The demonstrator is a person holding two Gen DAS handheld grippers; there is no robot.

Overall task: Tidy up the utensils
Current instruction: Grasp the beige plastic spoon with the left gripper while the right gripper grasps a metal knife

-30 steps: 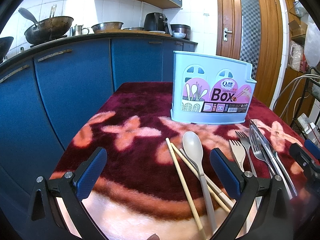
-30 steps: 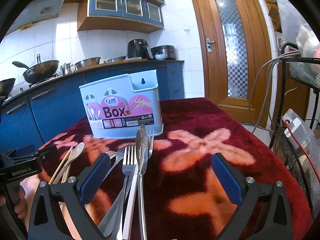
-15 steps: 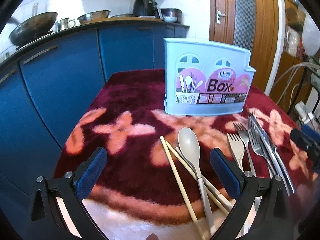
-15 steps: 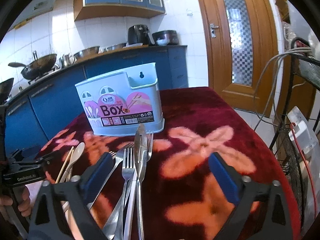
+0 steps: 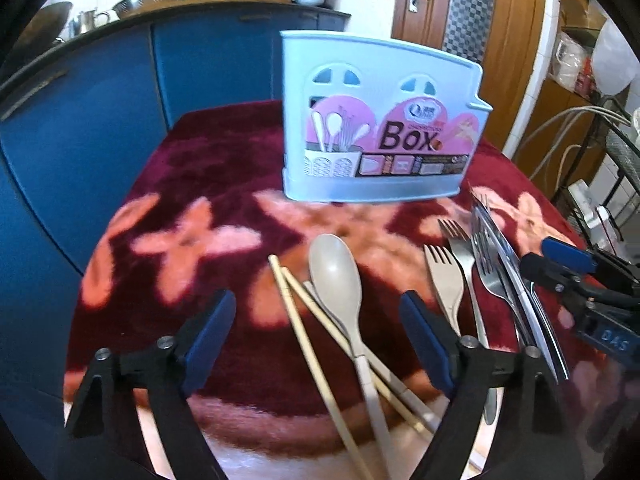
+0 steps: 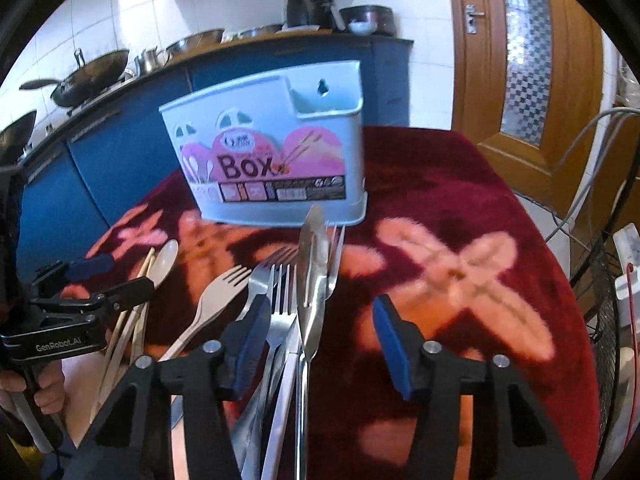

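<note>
**Both grippers closing in for a first pick**

Blue kitchen cabinets are standing behind a red flowered worktop [image 5: 208, 184]. Left gripper [image 5: 318, 336] is narrowing, gripping nothing, with chopsticks [image 5: 304, 336] and beige spoon [image 5: 336, 276] lying between its jaws. Right gripper [image 6: 320, 332] is closing around the knife [image 6: 312, 264], not yet pinching. Utensil box [image 6: 272, 148] is standing beyond both. Next: lowering and clamping.

Left gripper [image 5: 318, 338] and right gripper [image 6: 316, 334], fingers closing, unclamped.
</note>
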